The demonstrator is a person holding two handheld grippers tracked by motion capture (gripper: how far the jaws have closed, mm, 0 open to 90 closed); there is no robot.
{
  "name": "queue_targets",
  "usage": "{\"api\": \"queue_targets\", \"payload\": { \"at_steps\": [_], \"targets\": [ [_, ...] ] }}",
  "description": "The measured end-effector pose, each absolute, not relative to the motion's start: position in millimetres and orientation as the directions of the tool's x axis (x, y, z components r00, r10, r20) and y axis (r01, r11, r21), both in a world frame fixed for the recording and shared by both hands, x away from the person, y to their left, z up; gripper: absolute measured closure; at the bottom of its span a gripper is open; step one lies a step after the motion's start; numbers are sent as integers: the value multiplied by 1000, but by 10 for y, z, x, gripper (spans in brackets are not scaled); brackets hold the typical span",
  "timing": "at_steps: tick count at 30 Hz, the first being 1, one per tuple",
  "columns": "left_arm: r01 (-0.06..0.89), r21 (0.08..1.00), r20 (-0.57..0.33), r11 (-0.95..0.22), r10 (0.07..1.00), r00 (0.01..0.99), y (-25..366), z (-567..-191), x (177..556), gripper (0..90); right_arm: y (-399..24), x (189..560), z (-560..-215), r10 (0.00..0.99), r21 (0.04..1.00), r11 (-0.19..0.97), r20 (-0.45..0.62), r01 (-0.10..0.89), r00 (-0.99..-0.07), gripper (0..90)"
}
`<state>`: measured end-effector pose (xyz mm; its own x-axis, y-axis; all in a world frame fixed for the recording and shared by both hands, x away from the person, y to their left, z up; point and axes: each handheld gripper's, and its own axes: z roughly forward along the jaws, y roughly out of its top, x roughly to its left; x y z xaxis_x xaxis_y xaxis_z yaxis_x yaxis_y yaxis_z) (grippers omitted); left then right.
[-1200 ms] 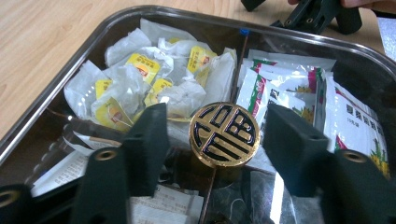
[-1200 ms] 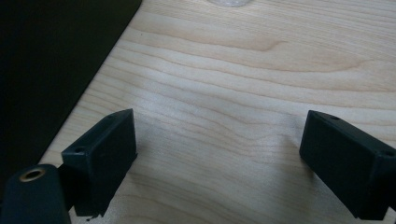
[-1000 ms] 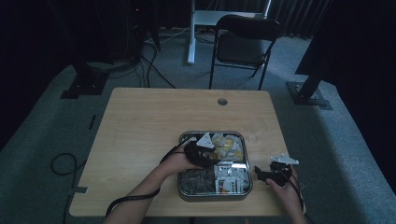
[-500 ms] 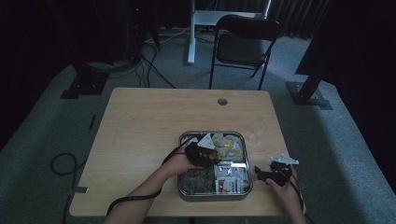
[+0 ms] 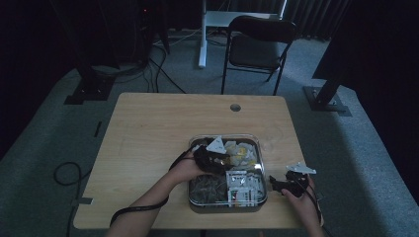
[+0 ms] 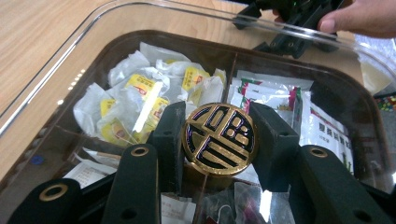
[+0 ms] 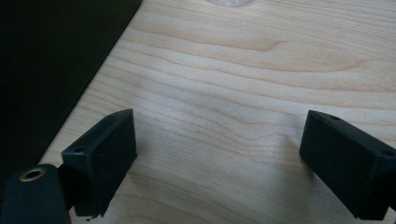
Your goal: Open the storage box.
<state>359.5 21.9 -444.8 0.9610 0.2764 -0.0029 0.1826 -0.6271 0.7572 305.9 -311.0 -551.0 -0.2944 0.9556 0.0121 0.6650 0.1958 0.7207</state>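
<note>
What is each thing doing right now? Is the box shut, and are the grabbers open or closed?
box lid: on the box, shut.
gold knob: on the lid, pinched between the jaws.
left gripper: shut on the gold knob.
right gripper: open, holding nothing, over the table.
yellow tea bags: piled in their compartment under the lid.
chair: upright, nobody on it.
</note>
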Motion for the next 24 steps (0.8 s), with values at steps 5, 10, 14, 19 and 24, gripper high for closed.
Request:
{"api": "queue_targets", "payload": {
  "at_steps": [5,10,14,19,24],
  "targets": [
    [198,760,-10,-619,293,956,301,-4426,3610,590,-3110,3059,-5510,955,721,197,11,665,-295,102],
    [209,764,-12,-611,310,951,403,-4412,3611,590,-3110,3059,-5510,956,720,196,12,665,-294,102],
    [224,767,-20,-601,327,945,510,-4404,3627,590,-3110,3059,-5510,956,721,196,12,665,-294,102],
    [239,767,-23,-596,347,937,619,-4408,3640,590,-3109,3059,-5511,956,721,195,12,665,-294,103],
    [257,763,-21,-593,375,927,728,-4427,3665,590,-3109,3059,-5511,956,721,196,12,665,-294,102]
  ]
}}
